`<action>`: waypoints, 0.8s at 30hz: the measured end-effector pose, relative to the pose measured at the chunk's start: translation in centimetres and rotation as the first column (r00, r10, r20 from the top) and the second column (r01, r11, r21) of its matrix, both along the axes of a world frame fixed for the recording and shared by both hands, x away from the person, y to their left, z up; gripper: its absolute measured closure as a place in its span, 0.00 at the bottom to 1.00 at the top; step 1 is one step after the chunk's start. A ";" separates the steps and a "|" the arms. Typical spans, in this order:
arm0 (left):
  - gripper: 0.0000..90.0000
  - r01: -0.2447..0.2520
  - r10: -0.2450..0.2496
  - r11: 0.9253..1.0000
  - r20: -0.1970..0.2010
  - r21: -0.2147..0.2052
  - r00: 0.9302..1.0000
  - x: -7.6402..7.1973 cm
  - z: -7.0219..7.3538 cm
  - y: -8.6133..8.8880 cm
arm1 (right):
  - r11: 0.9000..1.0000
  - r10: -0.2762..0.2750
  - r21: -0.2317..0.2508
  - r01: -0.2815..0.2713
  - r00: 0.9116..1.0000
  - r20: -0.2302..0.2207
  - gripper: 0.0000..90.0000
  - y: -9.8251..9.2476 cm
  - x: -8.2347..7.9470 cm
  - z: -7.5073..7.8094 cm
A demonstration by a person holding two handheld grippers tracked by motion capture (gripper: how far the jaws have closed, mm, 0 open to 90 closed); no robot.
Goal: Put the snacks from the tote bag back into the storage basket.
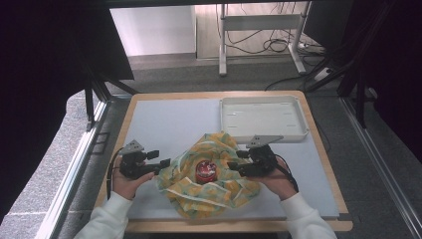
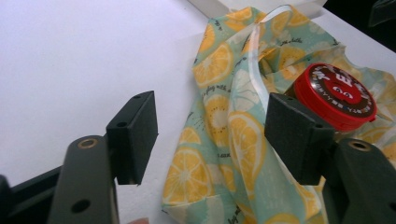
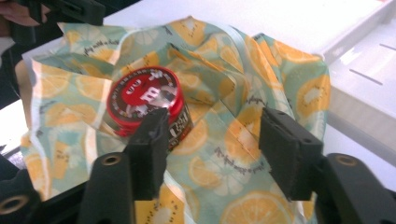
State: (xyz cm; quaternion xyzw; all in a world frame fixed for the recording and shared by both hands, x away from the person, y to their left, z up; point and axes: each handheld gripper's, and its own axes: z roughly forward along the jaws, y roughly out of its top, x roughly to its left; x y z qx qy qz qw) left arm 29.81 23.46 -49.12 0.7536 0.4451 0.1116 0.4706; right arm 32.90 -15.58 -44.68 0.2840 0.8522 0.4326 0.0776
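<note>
A crumpled cloth [image 1: 214, 172] printed with yellow lemon slices on pale green lies at the front middle of the table. On its middle sits a small round tin with a red lid [image 1: 205, 170] [image 2: 335, 95] [image 3: 143, 99]. My left gripper [image 1: 164, 165] [image 2: 210, 135] is open at the cloth's left edge, its jaws either side of a fold of the cloth [image 2: 233, 140]. My right gripper [image 1: 236, 160] [image 3: 212, 140] is open over the cloth's right side, close beside the tin, holding nothing.
An empty white tray [image 1: 263, 119] stands at the back right, just behind the cloth. The pale mat [image 1: 164, 124] covers the wooden table, bare at back left. Beyond the table are a desk frame and cables on the floor.
</note>
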 end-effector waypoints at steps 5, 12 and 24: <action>0.37 -0.002 0.002 1.000 -0.011 0.018 1.000 0.1 -0.3 -0.1 | 1.000 0.022 -0.011 -0.022 1.000 -0.005 0.40 0.7 -0.4 0.2; 0.36 -0.004 0.005 0.999 -0.020 0.034 1.000 0.3 -0.7 -0.1 | 0.999 0.048 -0.025 -0.048 0.999 -0.018 0.37 2.0 -0.7 0.0; 0.36 -0.008 0.009 0.998 -0.009 0.057 1.000 0.1 -0.9 -0.1 | 0.991 0.098 -0.085 -0.101 0.994 -0.039 0.30 5.7 -0.9 -1.1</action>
